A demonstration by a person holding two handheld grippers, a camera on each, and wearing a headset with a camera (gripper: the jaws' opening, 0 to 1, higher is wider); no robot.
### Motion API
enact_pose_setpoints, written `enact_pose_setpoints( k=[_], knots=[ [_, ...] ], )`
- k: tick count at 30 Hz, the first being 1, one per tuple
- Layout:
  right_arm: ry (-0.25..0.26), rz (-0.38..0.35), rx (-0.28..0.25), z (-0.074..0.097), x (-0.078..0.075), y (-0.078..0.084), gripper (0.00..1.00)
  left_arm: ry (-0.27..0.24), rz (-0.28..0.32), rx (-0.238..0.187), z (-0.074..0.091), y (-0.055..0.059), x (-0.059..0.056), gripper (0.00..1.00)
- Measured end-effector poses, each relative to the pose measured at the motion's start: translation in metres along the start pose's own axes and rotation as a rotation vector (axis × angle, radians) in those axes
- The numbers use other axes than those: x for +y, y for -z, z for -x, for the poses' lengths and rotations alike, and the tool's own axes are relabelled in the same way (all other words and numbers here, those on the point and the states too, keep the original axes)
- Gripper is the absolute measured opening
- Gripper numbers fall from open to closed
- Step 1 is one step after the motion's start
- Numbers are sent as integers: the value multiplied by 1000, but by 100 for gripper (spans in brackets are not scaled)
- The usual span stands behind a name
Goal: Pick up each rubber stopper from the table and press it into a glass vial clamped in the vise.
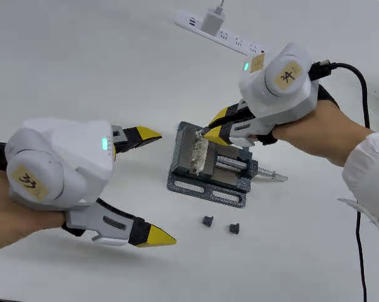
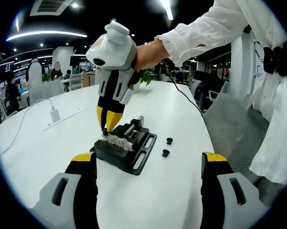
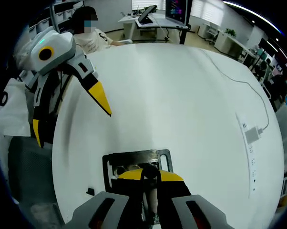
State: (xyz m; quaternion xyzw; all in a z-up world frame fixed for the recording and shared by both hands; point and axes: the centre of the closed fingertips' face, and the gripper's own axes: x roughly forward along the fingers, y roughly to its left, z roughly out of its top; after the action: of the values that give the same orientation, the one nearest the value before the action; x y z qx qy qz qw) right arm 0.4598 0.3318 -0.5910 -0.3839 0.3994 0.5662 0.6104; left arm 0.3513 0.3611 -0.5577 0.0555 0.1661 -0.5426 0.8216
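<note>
A dark vise sits mid-table with clear glass vials clamped between its plates. My right gripper points down onto the vials, its jaws closed on a small black rubber stopper right at a vial mouth. Two more black stoppers lie on the table just in front of the vise. My left gripper hovers to the left of the vise, open and holding nothing. The left gripper view shows the vise and both loose stoppers ahead of its spread jaws.
A white power strip with a plugged-in charger lies at the far edge of the white table. A black cable runs off the right gripper. The vise's screw handle sticks out to the right. Other desks and people stand in the background.
</note>
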Motion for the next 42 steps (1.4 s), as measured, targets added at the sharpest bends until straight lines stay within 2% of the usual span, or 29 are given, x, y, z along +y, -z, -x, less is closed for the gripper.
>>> enact_pose_setpoints(
  k=[7,18,36,38,42],
  knots=[
    [3,22,19,-2,-1,1,5,0,1,-4,0,0,-1,89],
    [20,97,78,-5,0,0,5,-5,5,-13,0,-1,1,88],
    [24,121,135,-8,2,0,4,-12,13,-26,-1,-3,4,87],
    [23,101,132,-7,1,0,4,-11,14,-28,-2,-4,4,86],
    [23,121,130,-6,1,1,5,-7,11,-26,-3,-4,2,86]
  ],
)
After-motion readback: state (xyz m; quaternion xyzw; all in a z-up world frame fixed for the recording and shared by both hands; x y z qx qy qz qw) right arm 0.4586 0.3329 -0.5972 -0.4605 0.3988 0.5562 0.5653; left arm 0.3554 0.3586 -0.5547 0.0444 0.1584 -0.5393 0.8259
